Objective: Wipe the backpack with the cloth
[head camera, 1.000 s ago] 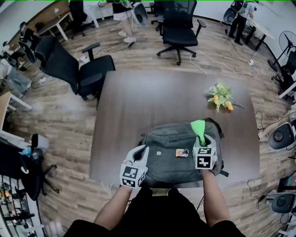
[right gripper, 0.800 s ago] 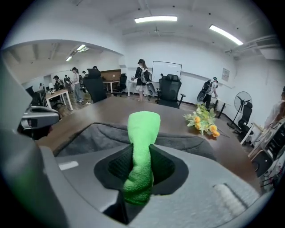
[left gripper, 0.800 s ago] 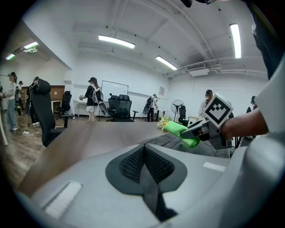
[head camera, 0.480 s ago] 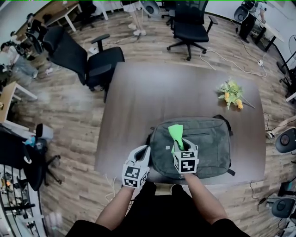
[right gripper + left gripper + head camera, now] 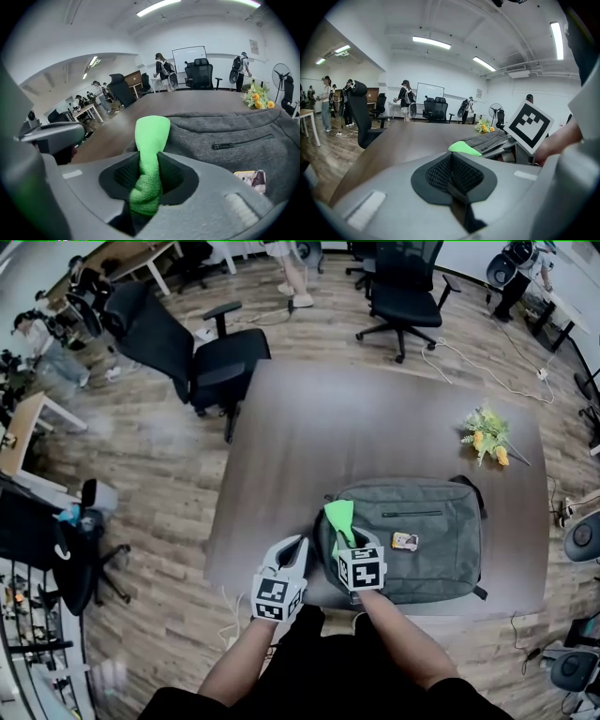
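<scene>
Your right gripper (image 5: 349,542) has its jaws clamped on the green cloth (image 5: 151,136); the pinched part is bunched between the pads and the free end stands up past the jaw tips. The cloth sits over the left end of the grey backpack (image 5: 427,554), which lies flat on the counter (image 5: 356,427) near its front edge. Your left gripper (image 5: 292,555) has its jaws pressed together with nothing between them; it sits at the counter's near edge, just beside the backpack's left end. A small printed tag (image 5: 404,541) lies on the backpack.
</scene>
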The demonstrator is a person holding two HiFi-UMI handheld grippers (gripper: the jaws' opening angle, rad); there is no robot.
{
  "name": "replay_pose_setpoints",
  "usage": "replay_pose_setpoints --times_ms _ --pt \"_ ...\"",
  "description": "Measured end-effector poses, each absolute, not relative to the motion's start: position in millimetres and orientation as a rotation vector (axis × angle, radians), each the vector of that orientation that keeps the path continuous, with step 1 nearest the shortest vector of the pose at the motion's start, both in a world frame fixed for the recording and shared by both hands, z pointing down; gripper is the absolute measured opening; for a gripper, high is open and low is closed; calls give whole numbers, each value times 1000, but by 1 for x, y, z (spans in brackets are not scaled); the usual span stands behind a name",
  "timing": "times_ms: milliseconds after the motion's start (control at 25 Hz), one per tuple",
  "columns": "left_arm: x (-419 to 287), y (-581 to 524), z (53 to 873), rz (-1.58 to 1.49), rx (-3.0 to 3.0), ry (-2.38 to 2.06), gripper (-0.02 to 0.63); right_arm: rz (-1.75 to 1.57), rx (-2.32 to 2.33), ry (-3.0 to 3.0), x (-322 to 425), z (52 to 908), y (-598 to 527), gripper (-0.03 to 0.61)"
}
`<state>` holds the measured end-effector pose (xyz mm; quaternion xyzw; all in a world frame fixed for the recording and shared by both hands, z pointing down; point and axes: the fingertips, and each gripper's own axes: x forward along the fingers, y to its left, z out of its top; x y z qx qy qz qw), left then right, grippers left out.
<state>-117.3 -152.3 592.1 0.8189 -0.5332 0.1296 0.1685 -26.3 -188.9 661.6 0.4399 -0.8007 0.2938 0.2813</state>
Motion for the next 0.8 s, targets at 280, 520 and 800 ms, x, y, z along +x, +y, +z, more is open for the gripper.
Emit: replay_pose_setpoints --times_ms 280,520,800 --pt "-113 -151 598 372 2331 -1477 18 657 1236 -2062 1 664 -193 100" --pt "-89 -160 595 366 2372 -1427 18 608 1319 -1983 47 661 -198 101" --pt "-64 -166 596 380 2414 -1358 18 501 1352 -1868 99 661 -198 100"
